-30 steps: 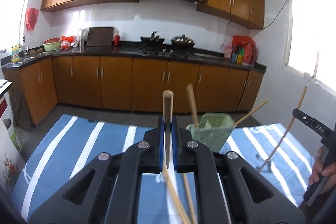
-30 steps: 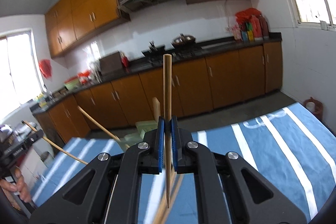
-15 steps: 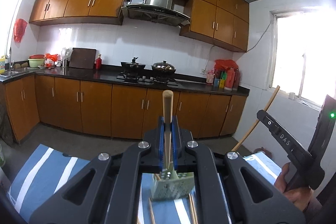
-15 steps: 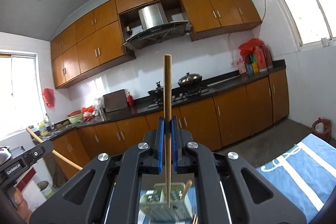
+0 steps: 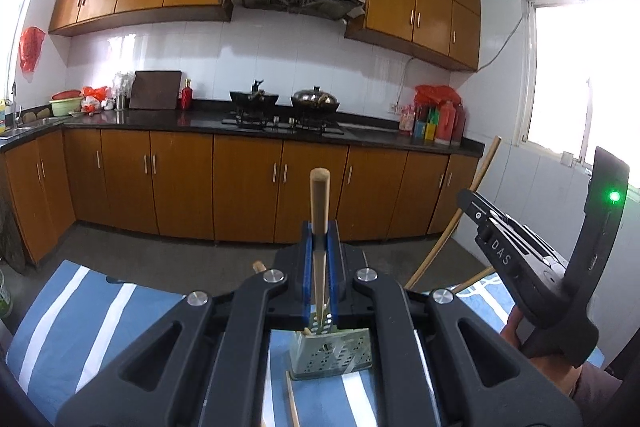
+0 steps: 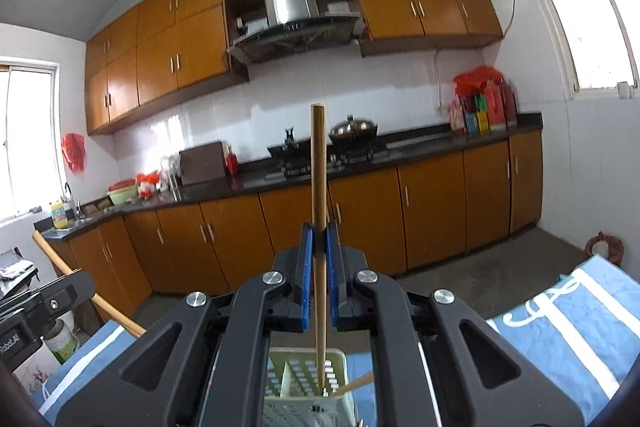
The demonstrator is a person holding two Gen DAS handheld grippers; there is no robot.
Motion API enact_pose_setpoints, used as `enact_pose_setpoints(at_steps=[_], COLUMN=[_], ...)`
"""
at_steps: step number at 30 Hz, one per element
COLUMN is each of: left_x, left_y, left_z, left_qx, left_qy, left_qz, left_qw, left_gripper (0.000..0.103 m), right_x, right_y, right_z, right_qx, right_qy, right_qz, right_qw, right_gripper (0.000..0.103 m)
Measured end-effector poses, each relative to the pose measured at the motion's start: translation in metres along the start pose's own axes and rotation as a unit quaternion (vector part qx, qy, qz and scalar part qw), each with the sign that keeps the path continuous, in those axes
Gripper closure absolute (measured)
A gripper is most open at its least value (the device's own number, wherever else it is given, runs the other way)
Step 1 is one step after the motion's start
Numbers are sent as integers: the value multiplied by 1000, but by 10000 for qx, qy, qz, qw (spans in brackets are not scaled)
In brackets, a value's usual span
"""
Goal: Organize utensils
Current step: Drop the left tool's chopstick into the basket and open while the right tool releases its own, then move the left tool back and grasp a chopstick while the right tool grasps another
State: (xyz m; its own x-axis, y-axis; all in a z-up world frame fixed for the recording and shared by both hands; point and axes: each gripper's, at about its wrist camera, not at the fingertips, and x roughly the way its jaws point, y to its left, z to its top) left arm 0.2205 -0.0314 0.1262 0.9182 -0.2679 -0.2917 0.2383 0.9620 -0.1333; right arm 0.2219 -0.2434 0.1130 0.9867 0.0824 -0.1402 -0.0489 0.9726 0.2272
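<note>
My left gripper (image 5: 319,239) is shut on an upright wooden chopstick (image 5: 319,211) whose lower tip hangs over the pale green perforated utensil holder (image 5: 332,355). My right gripper (image 6: 319,243) is shut on a second, longer chopstick (image 6: 319,167) whose lower tip reaches into the green utensil holder (image 6: 308,383). Another chopstick (image 6: 356,383) leans inside the holder. The right gripper's body (image 5: 520,259) and its chopstick (image 5: 460,215) show at the right of the left wrist view. The left gripper's body (image 6: 36,303) shows at the left edge of the right wrist view.
A blue cloth with white stripes (image 5: 80,315) covers the table under the holder. A loose chopstick (image 5: 292,399) lies on the cloth in front of the holder. Behind stand wooden kitchen cabinets (image 5: 180,183), a dark counter with a stove and pans (image 5: 284,107), and a window (image 5: 576,75).
Both grippers have moved toward the holder, which has passed from ahead of the fingers to beneath them. Each still holds its chopstick upright, and the right one's tip now reaches into the holder.
</note>
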Motion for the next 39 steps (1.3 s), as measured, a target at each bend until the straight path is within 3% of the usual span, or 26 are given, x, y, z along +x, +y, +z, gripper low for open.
enact_pose_setpoints(at_steps=[5,7,9,15,20,23,26,32,36,39], left_x=[4,0,-4,-30,-60,-72,-74,-56,-51,-50], left_y=[4,4,5,7,16,25,37,64,77,81], left_z=[-5,-4,-3,2,-10,-31,-61,-136,-165,-179], left_qx=[-43,-56,-85,-183,-267,-287,-266,-423,-648,-693], left_qy=[87,48,14,-147,-190,-11,343,1359,1740,1928], left_qz=[10,33,45,97,156,285,539,892,918,934], left_qw=[10000,10000,10000,9997,9993,9992,9976,9858,9783,9743], left_gripper=[95,95,95,95,92,86,85,85,85,85], right_x=[-7,-13,-22,-56,-86,-93,-85,-56,-44,-36], right_y=[-4,-4,-5,-11,-28,-39,-50,-57,-42,-32], right_z=[0,2,5,10,0,-26,-70,-161,-193,-201], right_qx=[13,-23,-38,4,102,74,135,521,496,370], right_qy=[128,116,48,-6,220,669,1476,3073,3519,3643], right_qz=[32,39,15,19,-73,-235,-349,-238,-80,-67], right_qw=[9999,9999,10000,10000,9997,9975,9883,9499,9347,9305], right_gripper=[94,87,71,70,69,69,69,70,77,78])
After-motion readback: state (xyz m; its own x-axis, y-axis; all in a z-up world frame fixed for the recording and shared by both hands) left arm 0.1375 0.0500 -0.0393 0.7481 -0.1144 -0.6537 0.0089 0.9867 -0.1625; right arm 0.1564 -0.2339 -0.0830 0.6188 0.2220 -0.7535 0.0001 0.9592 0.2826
